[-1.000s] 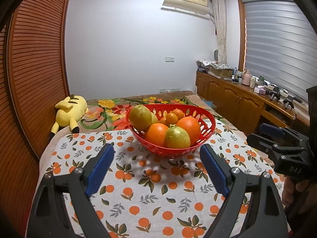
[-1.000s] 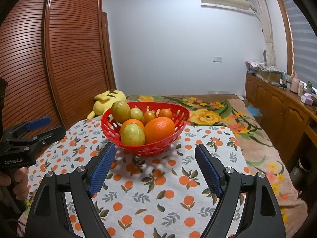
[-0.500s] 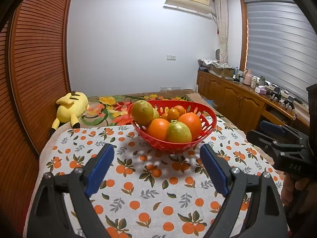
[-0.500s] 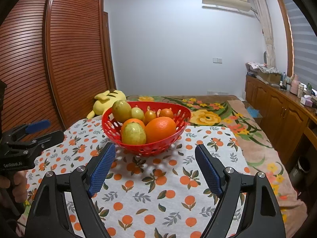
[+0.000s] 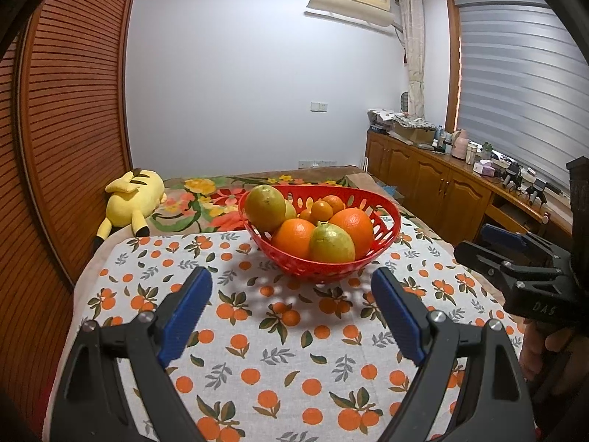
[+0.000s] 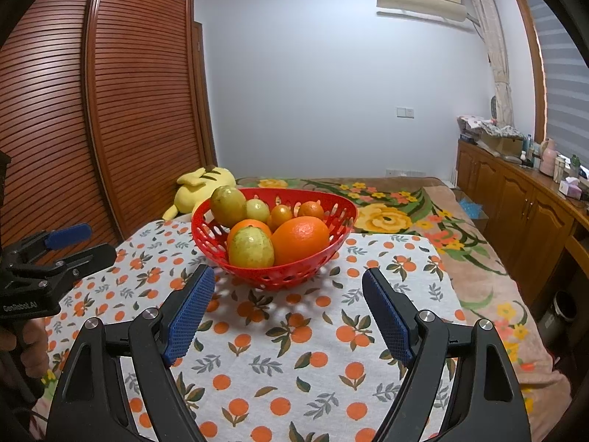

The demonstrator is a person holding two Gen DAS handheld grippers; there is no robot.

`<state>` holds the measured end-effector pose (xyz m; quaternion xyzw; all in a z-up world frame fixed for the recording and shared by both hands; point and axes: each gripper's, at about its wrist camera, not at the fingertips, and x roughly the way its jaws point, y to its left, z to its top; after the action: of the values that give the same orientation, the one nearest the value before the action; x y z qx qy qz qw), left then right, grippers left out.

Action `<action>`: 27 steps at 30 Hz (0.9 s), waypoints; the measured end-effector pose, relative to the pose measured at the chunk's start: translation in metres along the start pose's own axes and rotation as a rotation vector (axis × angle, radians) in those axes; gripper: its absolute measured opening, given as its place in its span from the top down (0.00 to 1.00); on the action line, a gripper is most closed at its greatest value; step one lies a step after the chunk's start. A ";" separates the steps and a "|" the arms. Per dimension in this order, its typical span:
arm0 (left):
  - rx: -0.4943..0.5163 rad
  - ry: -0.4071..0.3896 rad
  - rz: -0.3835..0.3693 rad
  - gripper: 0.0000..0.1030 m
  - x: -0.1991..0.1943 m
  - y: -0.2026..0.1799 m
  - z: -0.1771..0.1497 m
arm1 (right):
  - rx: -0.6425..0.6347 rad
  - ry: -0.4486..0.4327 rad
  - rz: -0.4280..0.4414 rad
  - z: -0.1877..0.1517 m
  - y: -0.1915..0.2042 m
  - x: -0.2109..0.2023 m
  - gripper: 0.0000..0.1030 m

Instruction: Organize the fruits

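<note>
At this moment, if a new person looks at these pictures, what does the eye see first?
First comes the red basket, piled with oranges and green-yellow fruit, standing mid-table on the orange-print tablecloth. Next, the left gripper and right gripper, both open and empty, short of the basket. Behind, a yellow plush toy lies on the bed.

Fruit [image 5: 324, 232] lies in the basket [image 5: 383, 235] on the tablecloth [image 5: 257, 350].

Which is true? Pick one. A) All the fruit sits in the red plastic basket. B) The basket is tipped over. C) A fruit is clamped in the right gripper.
A: the red plastic basket stands upright holding all the fruit; both grippers are open and empty.
</note>
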<state>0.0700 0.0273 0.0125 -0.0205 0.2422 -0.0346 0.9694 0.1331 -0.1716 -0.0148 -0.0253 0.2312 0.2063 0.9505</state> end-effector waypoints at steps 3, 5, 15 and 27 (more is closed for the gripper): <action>-0.001 0.000 -0.002 0.14 -0.001 -0.001 0.000 | -0.001 0.000 -0.001 0.000 0.000 0.000 0.18; -0.001 -0.001 -0.002 0.13 -0.001 -0.001 0.001 | 0.000 0.000 0.001 0.000 0.000 0.000 0.18; 0.001 -0.006 -0.007 0.14 -0.004 -0.003 0.003 | 0.000 -0.002 -0.001 -0.001 0.001 0.000 0.18; 0.003 -0.015 -0.012 0.13 -0.008 -0.004 0.007 | -0.001 -0.002 -0.001 -0.001 0.001 0.000 0.18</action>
<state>0.0659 0.0237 0.0231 -0.0208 0.2345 -0.0408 0.9710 0.1321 -0.1708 -0.0159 -0.0258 0.2302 0.2058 0.9508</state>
